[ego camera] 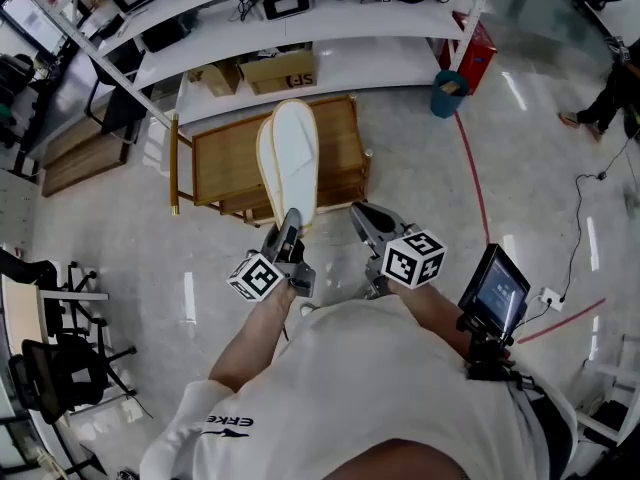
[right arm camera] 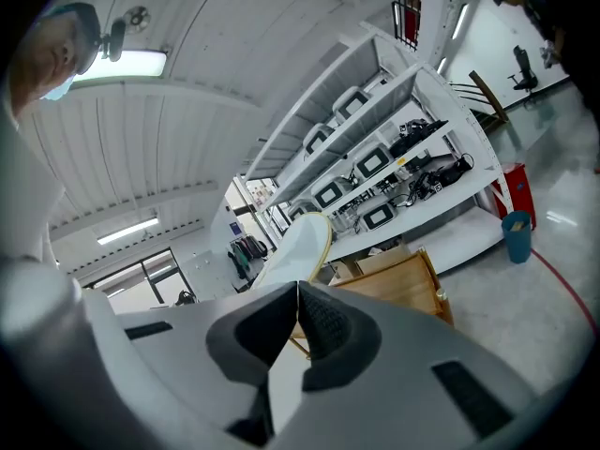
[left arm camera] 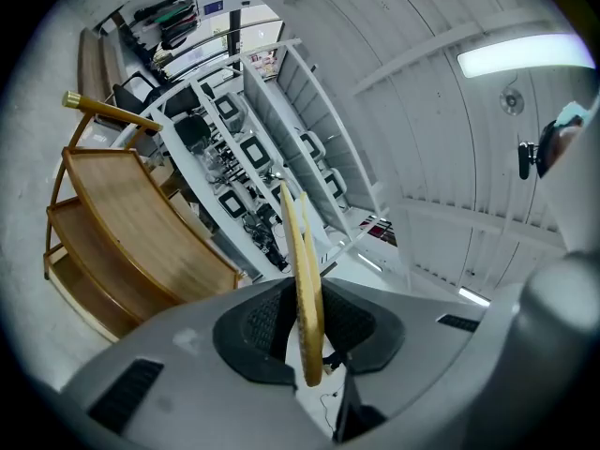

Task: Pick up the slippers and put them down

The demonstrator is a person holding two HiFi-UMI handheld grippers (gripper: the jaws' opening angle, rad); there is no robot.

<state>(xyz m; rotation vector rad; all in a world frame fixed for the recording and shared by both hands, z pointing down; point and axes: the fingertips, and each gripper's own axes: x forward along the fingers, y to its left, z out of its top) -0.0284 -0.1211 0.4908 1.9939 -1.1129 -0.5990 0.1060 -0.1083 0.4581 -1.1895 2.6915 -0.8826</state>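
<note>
A pair of flat slippers (ego camera: 290, 153), white soles with yellow rims, is held together on edge, heels in my left gripper (ego camera: 290, 220), which is shut on them. In the left gripper view the slippers (left arm camera: 302, 251) stand edge-on between the dark pads (left arm camera: 258, 331) and stick out past them. They hang over a low wooden shoe rack (ego camera: 340, 138). My right gripper (ego camera: 362, 214) is beside them to the right, shut with nothing in it; its tips meet in the right gripper view (right arm camera: 298, 287), where a slipper (right arm camera: 302, 240) shows beyond them.
The wooden rack (left arm camera: 122, 223) (right arm camera: 405, 284) stands on a glossy grey floor before white shelving (ego camera: 300, 13) with devices and cardboard boxes (ego camera: 280, 70). A blue bin (ego camera: 447, 93) and a red floor line (ego camera: 478, 193) lie right. Black chairs (ego camera: 60, 363) stand left.
</note>
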